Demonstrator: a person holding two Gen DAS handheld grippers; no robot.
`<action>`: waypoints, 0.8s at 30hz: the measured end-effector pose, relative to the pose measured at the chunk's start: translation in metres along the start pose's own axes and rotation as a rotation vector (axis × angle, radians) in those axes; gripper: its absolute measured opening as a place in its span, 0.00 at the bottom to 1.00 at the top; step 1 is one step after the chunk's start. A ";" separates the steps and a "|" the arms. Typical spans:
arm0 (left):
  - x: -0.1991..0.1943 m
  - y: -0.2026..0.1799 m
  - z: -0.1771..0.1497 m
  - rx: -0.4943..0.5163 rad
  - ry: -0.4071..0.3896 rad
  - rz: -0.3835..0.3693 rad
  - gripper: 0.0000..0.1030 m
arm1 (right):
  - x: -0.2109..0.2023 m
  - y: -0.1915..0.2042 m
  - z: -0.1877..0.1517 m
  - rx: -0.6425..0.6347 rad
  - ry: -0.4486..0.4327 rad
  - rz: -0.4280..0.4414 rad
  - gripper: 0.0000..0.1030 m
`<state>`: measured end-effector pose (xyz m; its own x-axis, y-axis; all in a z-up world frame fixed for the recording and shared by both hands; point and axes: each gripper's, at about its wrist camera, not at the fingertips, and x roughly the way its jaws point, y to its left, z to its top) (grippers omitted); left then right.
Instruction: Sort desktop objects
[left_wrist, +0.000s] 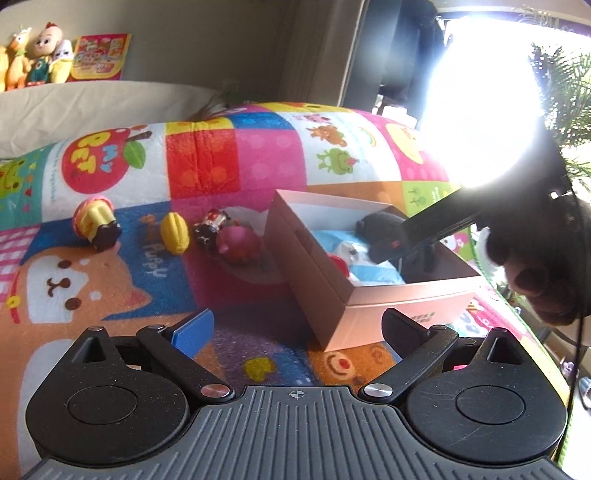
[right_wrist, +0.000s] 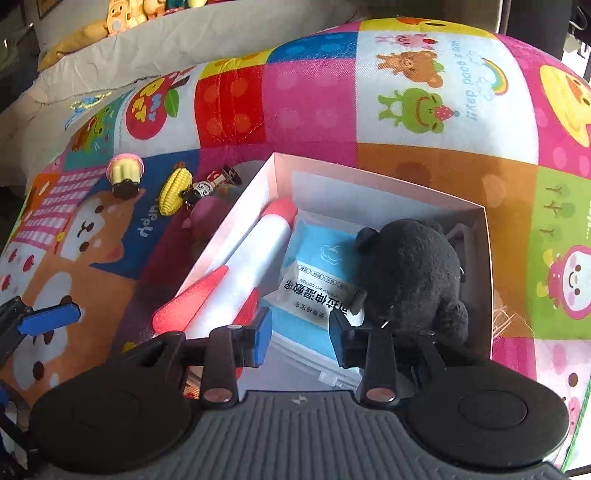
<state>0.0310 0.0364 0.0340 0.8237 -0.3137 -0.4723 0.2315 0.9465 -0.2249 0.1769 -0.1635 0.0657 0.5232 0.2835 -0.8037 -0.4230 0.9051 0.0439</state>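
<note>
Partly sorted: rocket, wipes and plush lie in my box; four toys (cupcake, corn, figure, pig) remain on the mat beside it. My right gripper hangs apart inside the box, empty; left gripper wide apart.

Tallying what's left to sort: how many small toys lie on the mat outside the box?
4, left of the white cardboard box: pink-topped cupcake toy, yellow corn toy, black-and-white figurine, round pink toy. Others may hide behind the box.
</note>
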 end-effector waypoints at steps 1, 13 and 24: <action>0.000 0.002 0.001 -0.004 0.001 0.008 0.97 | -0.004 -0.002 0.001 0.006 -0.015 -0.005 0.33; 0.030 0.044 0.037 -0.014 -0.018 0.157 0.70 | -0.079 0.009 -0.105 0.102 -0.363 -0.064 0.51; 0.133 0.069 0.065 0.067 0.097 0.306 0.39 | -0.072 0.054 -0.184 0.260 -0.377 0.045 0.61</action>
<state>0.1905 0.0654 0.0112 0.8077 -0.0165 -0.5894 0.0167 0.9998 -0.0051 -0.0198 -0.1928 0.0163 0.7613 0.3767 -0.5278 -0.2770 0.9249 0.2605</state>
